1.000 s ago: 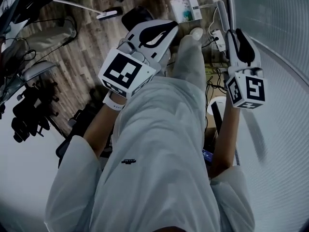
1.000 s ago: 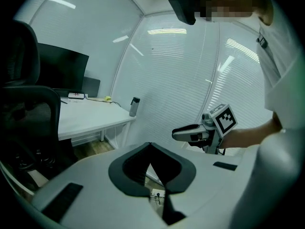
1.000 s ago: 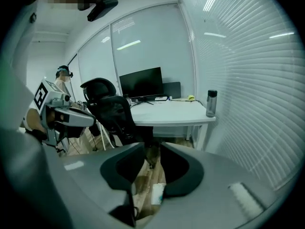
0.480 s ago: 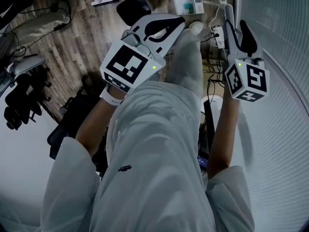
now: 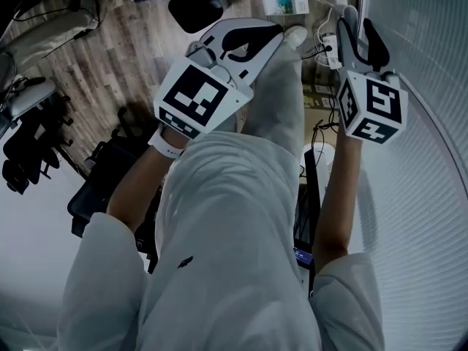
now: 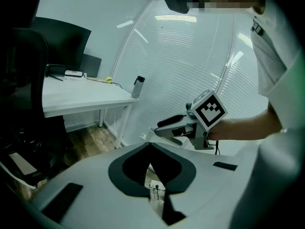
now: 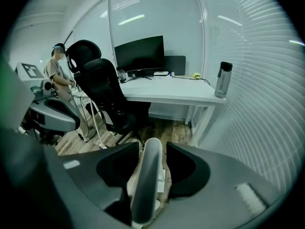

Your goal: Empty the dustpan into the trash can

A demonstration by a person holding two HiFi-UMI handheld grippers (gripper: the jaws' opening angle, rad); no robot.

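Left gripper [image 6: 150, 147] jaws closed together on nothing, right gripper [image 7: 153, 145] jaws just opened wide, white handle [image 7: 147, 187] loose between them

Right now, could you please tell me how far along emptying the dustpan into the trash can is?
Nothing looks done yet: no trash can shows clearly. In hand: the right hand-held gripper has just opened its jaws around a white handle, not gripping it; the left hand-held gripper is shut and empty. Left: grip the handle, carry and tip it.
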